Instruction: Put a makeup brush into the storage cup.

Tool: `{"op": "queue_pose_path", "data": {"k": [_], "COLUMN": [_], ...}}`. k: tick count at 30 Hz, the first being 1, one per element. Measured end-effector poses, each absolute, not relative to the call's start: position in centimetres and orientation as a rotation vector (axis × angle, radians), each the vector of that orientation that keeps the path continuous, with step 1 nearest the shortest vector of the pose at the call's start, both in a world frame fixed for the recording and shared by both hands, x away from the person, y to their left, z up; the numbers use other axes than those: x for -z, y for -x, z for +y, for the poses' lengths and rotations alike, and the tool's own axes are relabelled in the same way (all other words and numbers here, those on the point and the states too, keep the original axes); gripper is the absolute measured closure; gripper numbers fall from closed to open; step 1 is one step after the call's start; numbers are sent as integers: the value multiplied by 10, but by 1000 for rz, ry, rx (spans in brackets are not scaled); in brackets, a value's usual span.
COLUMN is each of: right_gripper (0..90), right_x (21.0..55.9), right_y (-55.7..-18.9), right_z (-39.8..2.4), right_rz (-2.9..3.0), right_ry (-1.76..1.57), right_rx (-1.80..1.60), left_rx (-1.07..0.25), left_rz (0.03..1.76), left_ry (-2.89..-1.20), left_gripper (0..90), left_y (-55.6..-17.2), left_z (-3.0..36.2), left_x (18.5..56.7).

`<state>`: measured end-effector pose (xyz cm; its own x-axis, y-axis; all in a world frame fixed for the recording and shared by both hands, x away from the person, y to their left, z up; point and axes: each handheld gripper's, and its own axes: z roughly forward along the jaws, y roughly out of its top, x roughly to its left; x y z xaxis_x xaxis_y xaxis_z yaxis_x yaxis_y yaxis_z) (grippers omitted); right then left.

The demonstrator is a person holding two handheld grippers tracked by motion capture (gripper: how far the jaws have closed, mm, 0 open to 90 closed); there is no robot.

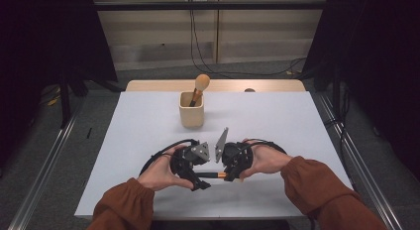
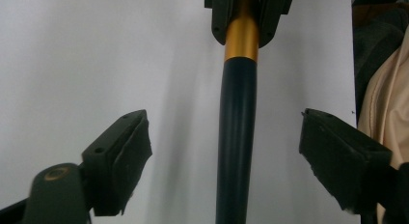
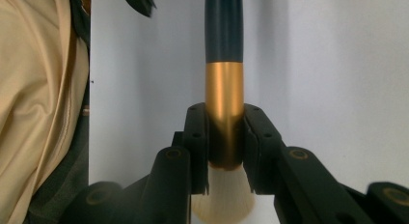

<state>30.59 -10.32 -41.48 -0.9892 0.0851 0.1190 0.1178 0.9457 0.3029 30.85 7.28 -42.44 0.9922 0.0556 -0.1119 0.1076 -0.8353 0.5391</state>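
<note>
The makeup brush (image 1: 210, 175) lies level in the lower middle of the high view, held just above the white tabletop (image 1: 148, 121) between the two hands. Its handle is dark, with a gold ferrule and pale bristles. In the right gripper view the right hand-held gripper (image 3: 224, 137) is clamped on the gold ferrule, the bristles showing at the bottom centre of the frame below its jaws and the dark handle running up to the top edge. In the left gripper view the left hand-held gripper (image 2: 224, 147) has its jaws parted to either side of the dark handle, with clear space between each pad and the handle; it grips nothing. In the high view both hand-held grippers sit side by side, a rust-coloured sleeve (image 1: 124, 205) coming in from each lower corner. Further up the frame, centre, stands a wooden cup (image 1: 191, 110) with a second brush (image 1: 200, 88) leaning in it, round pale head upward.
</note>
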Motion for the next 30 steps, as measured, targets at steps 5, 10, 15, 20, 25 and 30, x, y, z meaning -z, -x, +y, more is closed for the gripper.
{"op": "queue_pose_path", "data": {"k": [5, 10, 15, 20, 25, 30], "right_gripper": [745, 745, 744, 744, 745, 744], "right_x": [415, 415, 415, 415, 419, 419], "right_y": [-307, -306, -307, -306, -307, -305], "right_z": [-105, -104, -104, -104, -104, -103], "right_rz": [-2992, -2994, -2997, -2990, -3000, -2999], "right_ry": [154, 147, 139, 164, 164, 157], "right_rx": [493, 504, 514, 512, 528, 540], "left_rx": [132, 157, 165, 182, 182, 179], "left_rz": [125, 134, 164, 122, 122, 113], "left_ry": [-2539, -2527, -2489, -2501, -2490, -2483], "left_gripper": [379, 464, 558, 621, 666, 678], "left_y": [-312, -312, -310, -313, -312, -312], "left_z": [71, 69, 68, 68, 66, 65], "left_x": [426, 427, 428, 429, 430, 431]}}
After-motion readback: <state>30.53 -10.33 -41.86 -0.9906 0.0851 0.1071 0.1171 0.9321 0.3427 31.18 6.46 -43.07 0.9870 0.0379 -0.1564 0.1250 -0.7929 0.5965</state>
